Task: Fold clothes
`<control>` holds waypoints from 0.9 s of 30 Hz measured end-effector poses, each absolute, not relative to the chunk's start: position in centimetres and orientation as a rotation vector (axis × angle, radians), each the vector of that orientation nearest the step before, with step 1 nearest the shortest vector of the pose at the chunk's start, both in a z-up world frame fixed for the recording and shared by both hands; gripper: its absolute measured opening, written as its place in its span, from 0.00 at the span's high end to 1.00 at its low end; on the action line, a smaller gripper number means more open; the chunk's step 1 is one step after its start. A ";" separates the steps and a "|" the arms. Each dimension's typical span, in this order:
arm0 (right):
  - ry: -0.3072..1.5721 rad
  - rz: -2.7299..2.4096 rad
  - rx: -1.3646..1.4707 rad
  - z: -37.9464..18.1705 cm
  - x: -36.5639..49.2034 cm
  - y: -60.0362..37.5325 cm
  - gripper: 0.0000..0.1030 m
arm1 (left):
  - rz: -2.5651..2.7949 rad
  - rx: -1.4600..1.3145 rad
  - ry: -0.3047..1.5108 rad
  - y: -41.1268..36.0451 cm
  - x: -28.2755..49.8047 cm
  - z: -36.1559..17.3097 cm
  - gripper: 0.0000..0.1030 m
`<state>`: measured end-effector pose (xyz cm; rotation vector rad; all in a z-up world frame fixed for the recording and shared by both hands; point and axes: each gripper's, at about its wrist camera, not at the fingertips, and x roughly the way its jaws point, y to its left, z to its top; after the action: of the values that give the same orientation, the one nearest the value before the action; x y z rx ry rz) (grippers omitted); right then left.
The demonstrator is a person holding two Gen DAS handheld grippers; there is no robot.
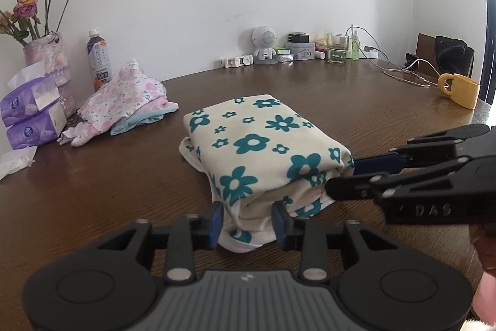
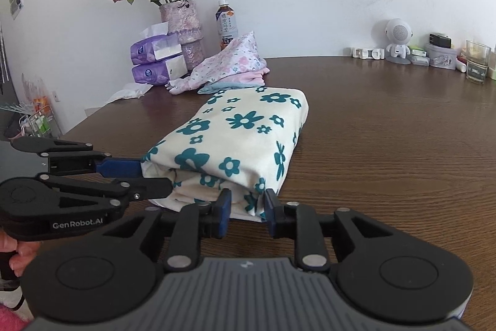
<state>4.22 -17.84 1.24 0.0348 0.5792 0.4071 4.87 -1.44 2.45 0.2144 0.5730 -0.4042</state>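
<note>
- Wooden surface [image 1: 108,176] carries everything
- Folded cloth [image 1: 260,138], cream with teal flowers, lies mid-surface
- Left gripper [image 1: 248,222] parted, pads flanking the cloth's near edge, not pinching
- Right gripper [image 2: 246,211] likewise parted around its near corner
- Pink garments [image 1: 130,95] lie behind

Cream garment with teal flower print [image 1: 263,145], folded into a thick rectangular bundle, lies flat mid-surface [image 1: 93,191]; layered edges face the near side. Pink floral garment [image 1: 124,101] lies loosely heaped behind it, well apart, by the wall
</note>
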 end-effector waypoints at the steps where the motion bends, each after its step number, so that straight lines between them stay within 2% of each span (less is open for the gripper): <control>1: 0.576 0.405 0.019 1.2 4.3 -17.5 0.63 | -0.399 0.223 0.570 -1.6 5.0 2.5 0.56; 3: 0.565 0.399 -0.021 1.1 4.3 -16.8 0.59 | -0.386 0.243 0.564 -1.8 5.2 2.5 0.55; 6: 0.554 0.370 -0.051 1.0 4.6 -16.1 0.59 | -0.395 0.239 0.574 -1.8 5.9 2.4 0.57; 8: 0.561 0.368 -0.043 1.0 4.9 -16.1 0.62 | -0.415 0.230 0.580 -1.8 6.2 2.2 0.76; 9: 0.565 0.369 -0.039 1.0 5.1 -16.1 0.65 | -0.417 0.228 0.578 -1.8 6.3 2.1 0.79; 10: 0.568 0.371 -0.038 0.9 5.2 -16.1 0.73 | -0.413 0.240 0.571 -1.9 6.2 2.1 0.83; 12: 0.572 0.374 -0.029 0.7 5.3 -16.1 0.78 | -0.409 0.249 0.561 -1.9 6.0 2.0 0.83; 14: 0.574 0.373 -0.022 0.6 5.4 -16.2 0.78 | -0.405 0.243 0.562 -1.6 5.8 2.1 0.80; 15: 0.574 0.374 -0.018 0.7 5.3 -16.2 0.76 | -0.403 0.240 0.564 -1.5 5.6 2.1 0.76; 16: 0.572 0.375 -0.013 0.7 5.1 -16.4 0.71 | -0.401 0.236 0.565 -1.3 5.5 2.2 0.76; 17: 0.567 0.379 -0.009 0.8 4.9 -16.6 0.69 | -0.397 0.235 0.565 -1.2 5.3 2.2 0.76; 22: 0.544 0.349 -0.001 1.1 4.1 -17.6 0.70 | -0.381 0.201 0.560 -0.3 5.2 2.3 0.77; 23: 0.541 0.338 0.005 1.2 4.1 -17.9 0.74 | -0.382 0.193 0.557 -0.1 5.2 2.3 0.80; 25: 0.545 0.335 0.036 1.1 4.5 -18.4 0.84 | -0.385 0.174 0.558 0.2 5.4 2.3 0.96; 27: 0.551 0.324 0.051 0.9 4.7 -18.6 0.96 | -0.389 0.149 0.572 0.5 5.6 2.1 0.96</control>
<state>4.70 -18.57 0.88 0.0510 0.5509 0.3243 5.59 0.48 2.08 0.1486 0.5723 -0.3886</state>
